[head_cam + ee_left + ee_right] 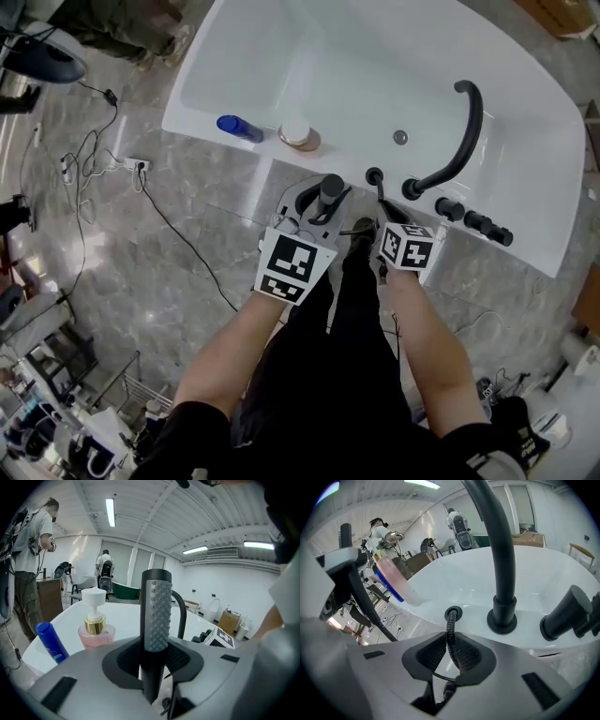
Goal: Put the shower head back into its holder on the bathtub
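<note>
The black shower head (330,191) stands upright between the jaws of my left gripper (323,202), just in front of the white bathtub's (195,126) near rim. In the left gripper view its studded grey face (157,615) points up, and the left gripper (152,667) is shut on its handle. My right gripper (367,228) is shut on the black ribbed hose (451,637), which runs up into the round holder (458,609) on the rim. That holder (374,175) lies just beyond both grippers, left of the arched black tap (459,141).
A pink pump bottle (95,626) and a blue bottle (50,641) stand on the rim to the left. Black knobs (473,220) sit right of the tap. Cables (141,178) trail over the tiled floor, and people stand far behind.
</note>
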`<move>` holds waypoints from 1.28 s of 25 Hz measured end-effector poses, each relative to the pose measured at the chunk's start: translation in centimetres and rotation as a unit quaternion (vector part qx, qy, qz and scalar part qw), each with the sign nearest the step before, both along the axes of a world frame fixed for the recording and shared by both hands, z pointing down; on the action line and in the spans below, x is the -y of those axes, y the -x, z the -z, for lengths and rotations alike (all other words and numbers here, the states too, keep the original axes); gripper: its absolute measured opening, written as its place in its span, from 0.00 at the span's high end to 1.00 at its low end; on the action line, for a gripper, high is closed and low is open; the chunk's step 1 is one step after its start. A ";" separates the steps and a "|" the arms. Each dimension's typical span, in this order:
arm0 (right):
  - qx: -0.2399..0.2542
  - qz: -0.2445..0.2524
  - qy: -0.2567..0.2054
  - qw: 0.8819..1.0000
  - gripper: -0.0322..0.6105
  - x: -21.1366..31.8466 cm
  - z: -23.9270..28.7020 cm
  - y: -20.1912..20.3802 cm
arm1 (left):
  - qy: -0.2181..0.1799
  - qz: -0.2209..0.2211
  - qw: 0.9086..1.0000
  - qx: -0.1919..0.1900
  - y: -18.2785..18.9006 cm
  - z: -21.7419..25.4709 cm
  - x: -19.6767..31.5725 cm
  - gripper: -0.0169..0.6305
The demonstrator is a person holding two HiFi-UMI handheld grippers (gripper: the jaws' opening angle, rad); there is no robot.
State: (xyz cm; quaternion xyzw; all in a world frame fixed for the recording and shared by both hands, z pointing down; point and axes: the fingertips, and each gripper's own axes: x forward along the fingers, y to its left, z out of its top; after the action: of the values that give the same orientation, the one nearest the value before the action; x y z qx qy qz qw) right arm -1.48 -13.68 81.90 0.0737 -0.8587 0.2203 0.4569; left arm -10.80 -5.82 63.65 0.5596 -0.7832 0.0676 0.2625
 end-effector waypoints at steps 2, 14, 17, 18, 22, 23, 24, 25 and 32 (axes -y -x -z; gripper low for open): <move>-0.001 0.008 0.006 1.000 0.84 0.3 0.1 1.1 | -0.001 0.001 1.000 0.000 0.2 0.3 0.8 0.78; 0.026 0.037 0.004 0.999 0.74 -0.7 0.2 1.3 | -0.004 0.006 1.000 0.000 1.1 -1.0 3.3 0.78; 0.013 0.045 0.004 0.999 0.68 -1.6 -1.7 -1.0 | 0.000 0.001 1.000 -0.001 0.8 -2.1 3.4 0.78; 0.006 0.044 0.005 0.999 0.67 -1.7 -2.7 -1.6 | 0.002 0.000 1.000 -0.003 0.7 -2.6 3.3 0.78; -0.008 0.034 0.001 0.999 0.67 -1.5 -6.2 -3.0 | 0.010 -0.001 1.000 -0.011 0.3 -4.5 3.1 0.78; -0.010 0.034 -0.001 0.999 0.68 -1.4 -6.7 -3.3 | 0.011 -0.002 1.000 -0.012 0.0 -4.7 3.0 0.78; -0.010 0.033 -0.003 0.999 0.69 -1.3 -7.0 -3.4 | 0.013 -0.004 1.000 -0.013 -0.2 -4.7 2.9 0.78; -0.007 0.032 -0.003 0.999 0.72 -1.2 -6.9 -3.4 | 0.014 -0.006 1.000 -0.011 -0.3 -4.6 2.8 0.78; -0.003 0.038 0.002 0.999 0.72 -1.0 -6.3 -3.5 | 0.006 -0.010 1.000 0.003 0.4 -2.0 2.7 0.78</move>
State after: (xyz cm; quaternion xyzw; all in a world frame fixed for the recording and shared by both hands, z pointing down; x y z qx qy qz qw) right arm 2.04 -12.65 88.21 0.0410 -0.8590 0.2045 0.4675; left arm -11.17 -8.50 65.64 0.5653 -0.7780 0.0764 0.2633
